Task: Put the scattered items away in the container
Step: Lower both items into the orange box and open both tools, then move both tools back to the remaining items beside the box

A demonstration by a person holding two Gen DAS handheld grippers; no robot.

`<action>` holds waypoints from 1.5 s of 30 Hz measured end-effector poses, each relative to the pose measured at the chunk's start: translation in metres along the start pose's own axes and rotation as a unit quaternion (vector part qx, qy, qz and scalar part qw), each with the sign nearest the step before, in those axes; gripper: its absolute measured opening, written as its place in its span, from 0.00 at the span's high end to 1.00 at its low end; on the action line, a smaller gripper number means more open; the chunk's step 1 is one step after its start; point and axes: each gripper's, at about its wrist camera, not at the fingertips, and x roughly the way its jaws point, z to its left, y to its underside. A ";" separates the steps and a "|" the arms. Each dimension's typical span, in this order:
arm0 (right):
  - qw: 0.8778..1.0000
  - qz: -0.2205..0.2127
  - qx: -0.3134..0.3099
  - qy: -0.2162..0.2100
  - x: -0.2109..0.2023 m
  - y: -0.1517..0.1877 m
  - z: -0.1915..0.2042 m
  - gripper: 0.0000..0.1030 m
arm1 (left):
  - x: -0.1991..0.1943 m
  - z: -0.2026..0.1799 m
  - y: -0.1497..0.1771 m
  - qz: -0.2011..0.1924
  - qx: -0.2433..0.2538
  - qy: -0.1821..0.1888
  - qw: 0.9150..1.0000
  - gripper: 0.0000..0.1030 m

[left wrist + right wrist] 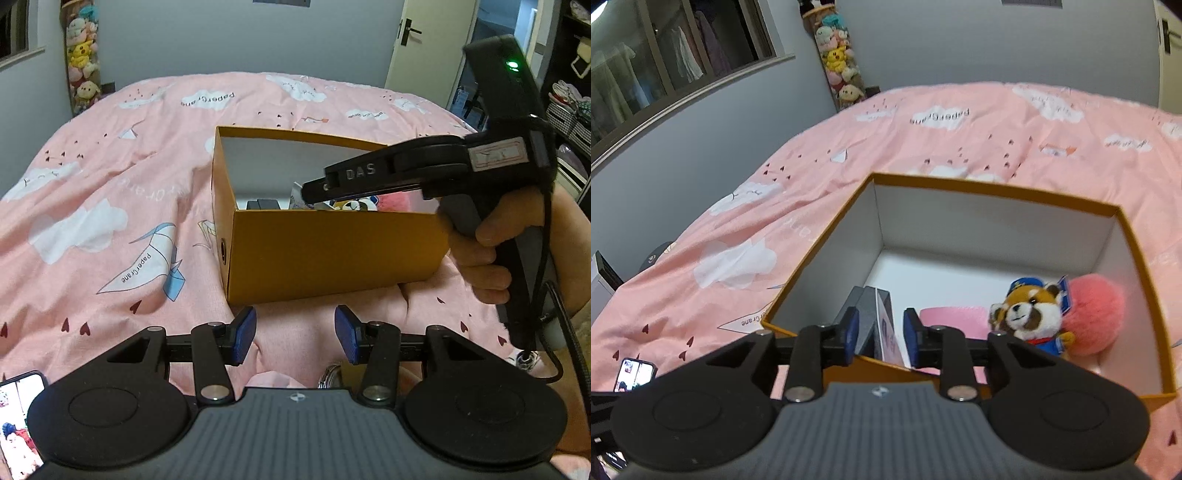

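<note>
An open orange cardboard box (332, 251) with a white inside stands on the pink bed; it also shows in the right wrist view (997, 186). Inside lie a red-panda plush (1030, 314), a pink pompom (1097, 310), a pink flat item (951, 317) and a grey box (868, 314) with a card leaning on it. My left gripper (294, 334) is open and empty, just in front of the box's near wall. My right gripper (880, 334) is open over the box's near rim; from the left wrist view its fingers (321, 188) reach into the box.
The pink cloud-print duvet (110, 192) covers the bed all round the box. A phone (18, 417) lies at the near left edge. A column of plush toys (838, 59) hangs in the far corner. A door (424, 40) and shelves are at the far right.
</note>
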 end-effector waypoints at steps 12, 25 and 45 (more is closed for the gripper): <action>0.996 -0.066 -0.005 0.052 -0.079 0.058 -0.016 0.57 | -0.014 -0.011 0.012 0.001 0.032 0.029 0.999 0.46; 0.991 0.054 0.105 0.056 -0.075 0.139 -0.039 0.51 | -0.008 -0.017 0.046 0.048 0.047 0.050 0.996 0.46; 0.985 0.158 0.039 0.062 -0.080 0.165 -0.020 0.51 | -0.019 -0.059 0.081 0.083 0.249 0.044 0.964 0.37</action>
